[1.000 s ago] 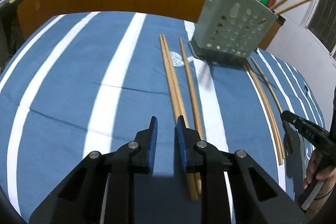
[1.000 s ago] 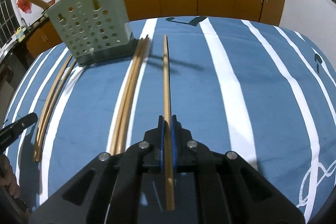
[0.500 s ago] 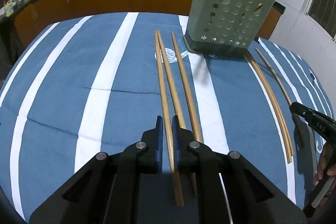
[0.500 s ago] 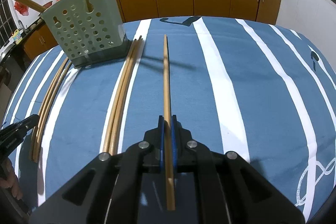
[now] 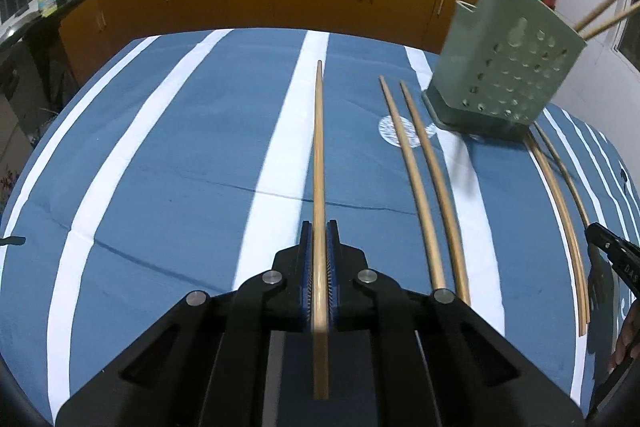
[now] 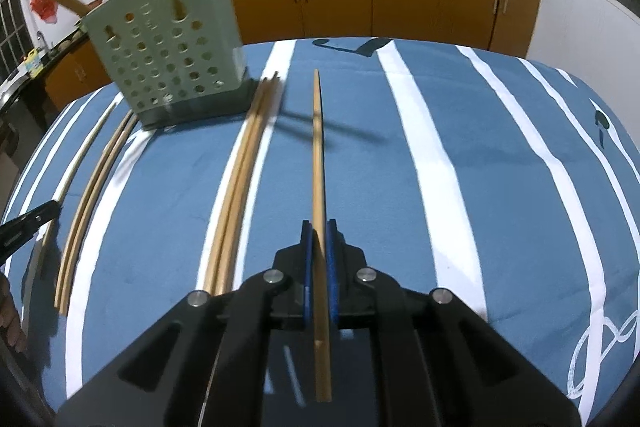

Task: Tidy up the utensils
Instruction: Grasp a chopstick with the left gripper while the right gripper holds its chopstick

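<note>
Each gripper pinches one long wooden chopstick: left gripper [image 5: 319, 259], right gripper [image 6: 319, 259]. Some chopsticks already stand in the perforated green plastic holder [image 5: 508, 75] near the table's far edge; several pairs [image 5: 424, 183] still lie on the blue striped tablecloth [image 5: 180, 155].

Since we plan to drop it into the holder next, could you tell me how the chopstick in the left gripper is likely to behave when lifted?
The chopstick looks stiff, probably wood, so it should not droop. Gripped near one end by the left gripper, it may pivot between the pads.
</note>
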